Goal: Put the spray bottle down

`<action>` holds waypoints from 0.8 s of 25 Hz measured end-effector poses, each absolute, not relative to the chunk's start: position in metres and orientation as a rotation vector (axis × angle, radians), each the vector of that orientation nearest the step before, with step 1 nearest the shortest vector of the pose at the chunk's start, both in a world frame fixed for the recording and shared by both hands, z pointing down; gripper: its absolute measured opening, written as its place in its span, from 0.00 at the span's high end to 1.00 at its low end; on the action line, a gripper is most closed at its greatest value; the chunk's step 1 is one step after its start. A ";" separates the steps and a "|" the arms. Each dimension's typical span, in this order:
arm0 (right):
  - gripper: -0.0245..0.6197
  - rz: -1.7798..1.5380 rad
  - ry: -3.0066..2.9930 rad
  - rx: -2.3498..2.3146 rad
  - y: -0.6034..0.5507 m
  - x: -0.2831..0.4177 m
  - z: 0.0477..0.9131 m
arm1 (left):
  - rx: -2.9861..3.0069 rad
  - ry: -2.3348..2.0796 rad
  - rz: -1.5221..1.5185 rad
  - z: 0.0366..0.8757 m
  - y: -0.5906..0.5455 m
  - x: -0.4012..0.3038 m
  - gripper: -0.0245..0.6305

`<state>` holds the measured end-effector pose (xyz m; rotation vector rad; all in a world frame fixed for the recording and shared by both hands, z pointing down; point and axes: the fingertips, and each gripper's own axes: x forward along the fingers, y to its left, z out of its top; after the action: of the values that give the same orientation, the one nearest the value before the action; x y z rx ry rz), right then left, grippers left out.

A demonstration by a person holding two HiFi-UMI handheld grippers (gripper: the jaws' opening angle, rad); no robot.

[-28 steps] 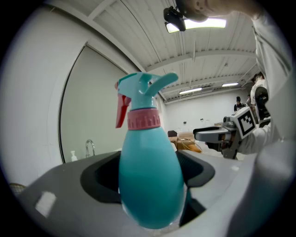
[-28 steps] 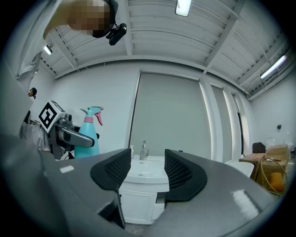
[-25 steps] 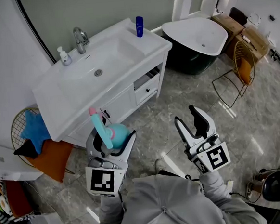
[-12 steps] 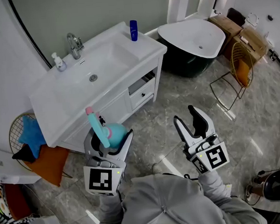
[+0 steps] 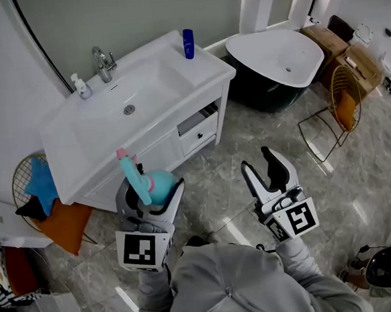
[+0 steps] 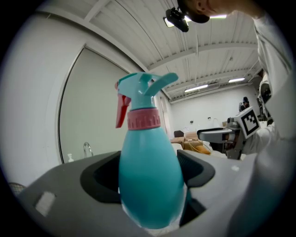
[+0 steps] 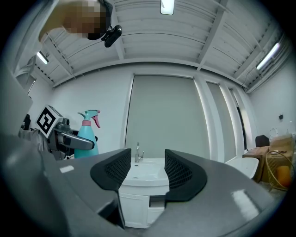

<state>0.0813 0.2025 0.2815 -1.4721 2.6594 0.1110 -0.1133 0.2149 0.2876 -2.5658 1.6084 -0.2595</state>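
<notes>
A teal spray bottle with a pink collar and red trigger stands upright between the jaws of my left gripper, which is shut on its body. In the left gripper view the spray bottle fills the middle, both pads pressed to its sides. The left gripper hangs in the air in front of the white vanity, below its front edge. My right gripper is open with nothing between its fingers, held over the floor to the right. From the right gripper view the spray bottle shows at the left.
The vanity top carries a sink basin, a tap, a small soap dispenser and a blue bottle. A drawer is slightly ajar. A wire basket with cloths stands left, a bathtub and wire stand right.
The view has shifted slightly against the room; both grippers keep nearly the same pose, the left one still holding the bottle a little closer to the vanity.
</notes>
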 end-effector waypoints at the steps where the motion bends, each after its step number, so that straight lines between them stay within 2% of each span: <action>1: 0.61 0.101 2.658 -1.455 0.199 0.081 0.281 | -2.565 1.614 -0.263 0.288 0.211 -0.113 0.34; 20: 0.61 0.098 2.607 -1.590 0.069 0.079 0.292 | -2.662 1.466 -0.289 0.296 0.059 -0.109 0.34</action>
<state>0.0789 0.0693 0.2916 -1.5899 2.6070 0.0979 -0.1090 0.0586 0.2962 -2.6617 1.4661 -0.2891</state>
